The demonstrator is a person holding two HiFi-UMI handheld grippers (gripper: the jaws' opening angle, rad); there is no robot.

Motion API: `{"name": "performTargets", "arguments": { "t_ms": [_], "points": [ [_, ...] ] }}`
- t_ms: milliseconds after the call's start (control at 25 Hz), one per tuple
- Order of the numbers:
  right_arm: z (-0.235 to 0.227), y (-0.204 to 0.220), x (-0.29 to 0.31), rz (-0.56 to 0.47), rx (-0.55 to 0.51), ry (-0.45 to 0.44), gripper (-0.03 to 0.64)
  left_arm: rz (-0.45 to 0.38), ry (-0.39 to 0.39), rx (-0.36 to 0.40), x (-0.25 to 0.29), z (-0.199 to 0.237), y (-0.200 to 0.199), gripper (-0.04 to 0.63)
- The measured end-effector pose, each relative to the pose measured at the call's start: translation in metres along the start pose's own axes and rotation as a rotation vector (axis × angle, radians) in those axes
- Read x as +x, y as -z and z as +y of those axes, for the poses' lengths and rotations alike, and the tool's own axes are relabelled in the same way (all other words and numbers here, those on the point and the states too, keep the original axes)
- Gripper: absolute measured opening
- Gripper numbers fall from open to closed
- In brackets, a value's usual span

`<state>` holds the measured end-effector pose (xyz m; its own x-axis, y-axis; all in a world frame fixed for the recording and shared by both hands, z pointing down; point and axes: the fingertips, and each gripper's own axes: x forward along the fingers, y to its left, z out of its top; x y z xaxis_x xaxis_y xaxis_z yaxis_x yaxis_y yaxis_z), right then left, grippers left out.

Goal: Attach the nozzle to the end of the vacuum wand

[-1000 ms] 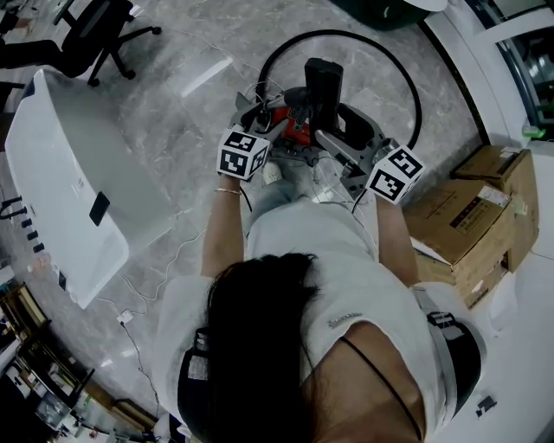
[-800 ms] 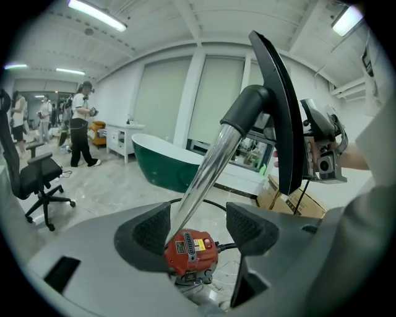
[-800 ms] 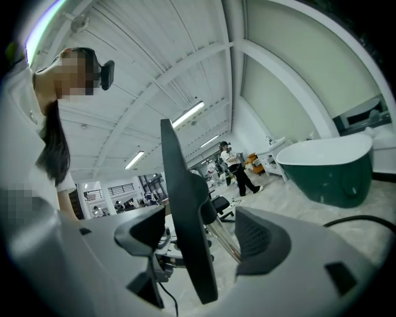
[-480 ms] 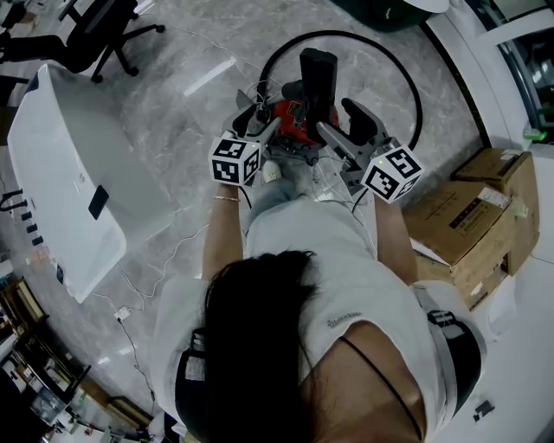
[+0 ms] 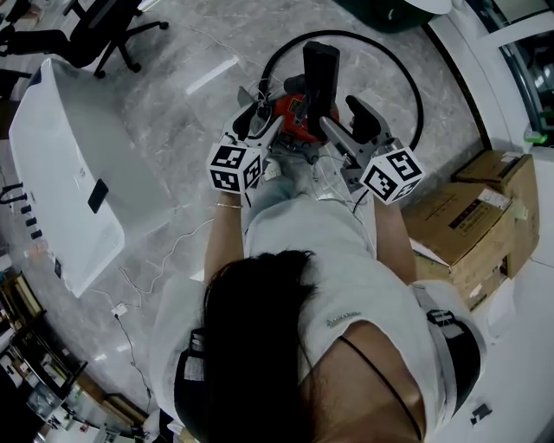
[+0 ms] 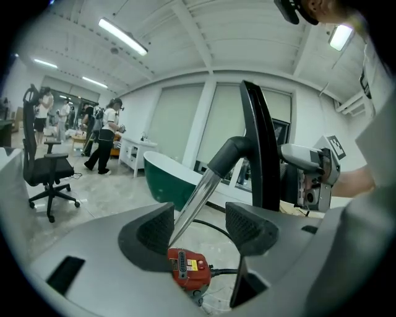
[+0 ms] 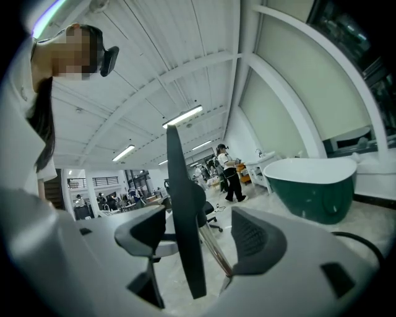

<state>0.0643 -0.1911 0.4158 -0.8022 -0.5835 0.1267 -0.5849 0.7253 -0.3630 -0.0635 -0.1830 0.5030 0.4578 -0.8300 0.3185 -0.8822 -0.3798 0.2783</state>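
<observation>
Two grippers are held out in front of the person over a grey marble floor (image 5: 173, 95). In the head view, the left gripper (image 5: 257, 121) sits at about 11 o'clock from the person's head and the right gripper (image 5: 351, 121) at about 1 o'clock. The red vacuum body (image 5: 293, 117) lies on the floor between them.

The black nozzle (image 5: 320, 69) stands at 12 o'clock, just beyond the red body. A black hose (image 5: 355, 33) loops round it in a wide ring.

In the left gripper view, the left gripper (image 6: 198, 226) has its jaws spread wide. The pale wand (image 6: 198, 198) slants up through the gap from the red vacuum body (image 6: 189, 269). At 1 o'clock it ends in a dark elbow that meets the nozzle (image 6: 260, 148). Neither pad visibly presses on the tube.

In the right gripper view, the right gripper (image 7: 201, 235) is also wide. The nozzle (image 7: 182, 210) is seen edge-on, upright in the gap and nearer the left-hand jaw, and it is not clamped. The wand (image 7: 215, 251) shows as a thin slanted tube just beside it.

A white bathtub (image 5: 61, 164) lies at 9 o'clock, and cardboard boxes (image 5: 454, 216) at 3 o'clock. An office chair (image 5: 95, 26) stands at 10 o'clock. A green tub (image 6: 170, 179) stands behind the wand.
</observation>
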Motion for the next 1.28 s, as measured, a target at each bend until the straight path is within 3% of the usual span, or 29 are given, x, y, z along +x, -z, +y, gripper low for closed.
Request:
{"name": "performTargets", "arguments": {
  "t_ms": [160, 560, 880, 1080, 1280],
  "points": [
    [-0.004, -0.005, -0.006, -0.032, -0.010, 0.046, 0.337, -0.030, -0.007, -0.005, -0.006, -0.005, -0.006, 0.258],
    [-0.003, -0.006, -0.020, -0.045, -0.028, 0.082, 0.333, -0.116, -0.086, 0.011, -0.021, -0.014, -0.022, 0.155],
    [0.000, -0.007, -0.027, -0.046, -0.050, 0.092, 0.217, -0.133, -0.104, 0.034, -0.023, -0.026, -0.027, 0.107],
    [0.007, -0.006, -0.029, -0.047, -0.063, 0.084, 0.140, -0.161, -0.128, 0.047, -0.026, -0.029, -0.035, 0.040],
    [0.013, -0.005, -0.030, -0.048, -0.089, 0.093, 0.098, -0.161, -0.130, 0.063, -0.027, -0.034, -0.036, 0.018]
  ]
}}
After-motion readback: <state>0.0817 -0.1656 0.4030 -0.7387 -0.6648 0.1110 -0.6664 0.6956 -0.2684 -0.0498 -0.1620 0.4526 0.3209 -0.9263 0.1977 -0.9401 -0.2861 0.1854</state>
